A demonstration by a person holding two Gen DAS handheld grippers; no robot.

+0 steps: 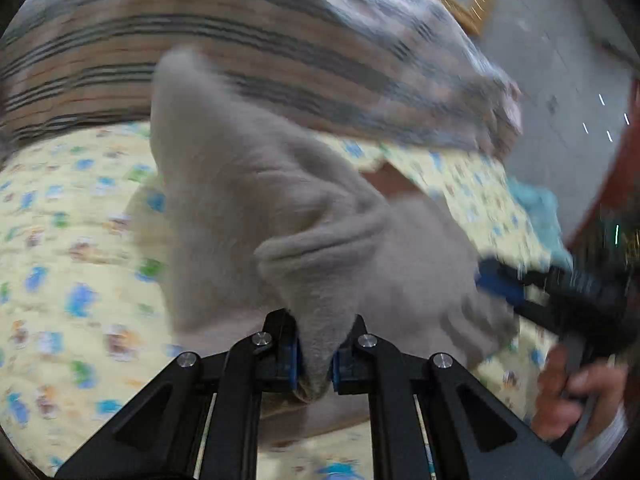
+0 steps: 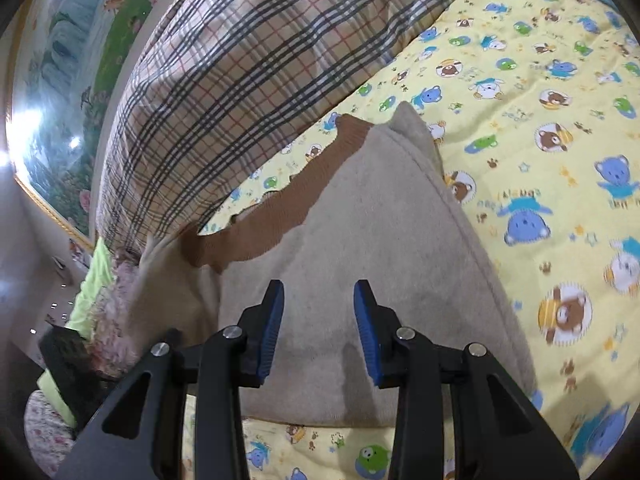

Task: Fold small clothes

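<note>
- Grey garment (image 1: pixel 248 184) w/ brown ribbed band (image 2: pixel 256 236) is lying on the yellow bear-print sheet (image 2: pixel 540 92); one part is being lifted off the sheet, bunched into a peak.
- Left gripper (image 1: pixel 316 364) is pinching that bunched grey fabric, jaws pressed tight on it.
- Right gripper (image 2: pixel 319 330) is hovering over the flat part of the garment, jaws partly spread, nothing btwn the pads.
- A hand (image 1: pixel 568 392) is gripping the right gripper's handle, seen at the left cam's right edge.
- Plaid blanket (image 2: pixel 224 80) is lying beyond the garment, on the sheet.
</note>
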